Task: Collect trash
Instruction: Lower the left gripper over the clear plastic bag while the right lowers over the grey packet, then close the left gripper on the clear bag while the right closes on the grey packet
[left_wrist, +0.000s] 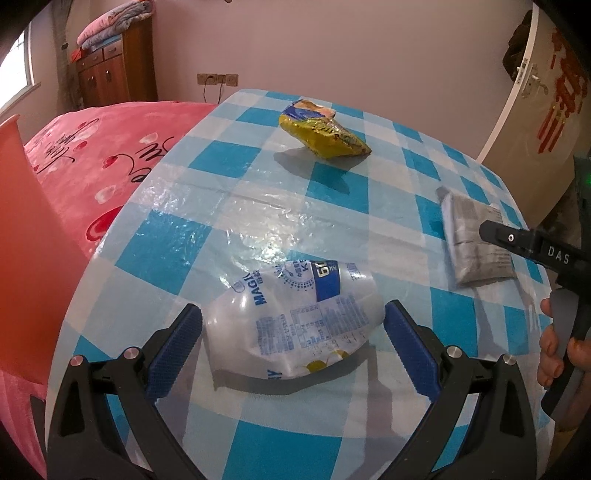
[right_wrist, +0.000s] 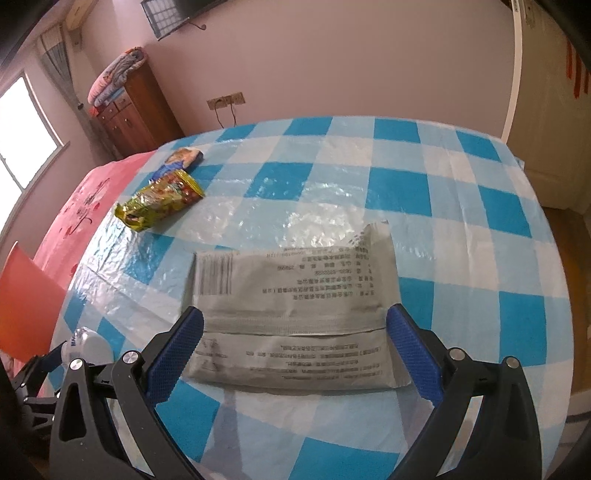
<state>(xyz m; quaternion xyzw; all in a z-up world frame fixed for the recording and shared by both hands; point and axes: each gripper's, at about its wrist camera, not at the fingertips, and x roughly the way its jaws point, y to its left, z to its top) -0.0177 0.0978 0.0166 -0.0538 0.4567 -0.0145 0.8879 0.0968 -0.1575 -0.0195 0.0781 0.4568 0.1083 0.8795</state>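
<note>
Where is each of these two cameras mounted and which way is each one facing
Left wrist: sits on the left gripper, looking forward over the checked table at the white printed bag between its open fingers; a hand shows at right.
Right wrist: sits on the right gripper, facing the grey packet between its open fingers; the left gripper shows lower left.
Shared: the table, yellow snack wrapper, grey packet, red bin.

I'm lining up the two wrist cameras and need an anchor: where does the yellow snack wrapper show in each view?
Left wrist: the yellow snack wrapper lies at upper centre, far across the checked tablecloth.
Right wrist: the same wrapper sits at the upper left, near the table's edge.
Shared landmark: the wall sockets behind the table.
</note>
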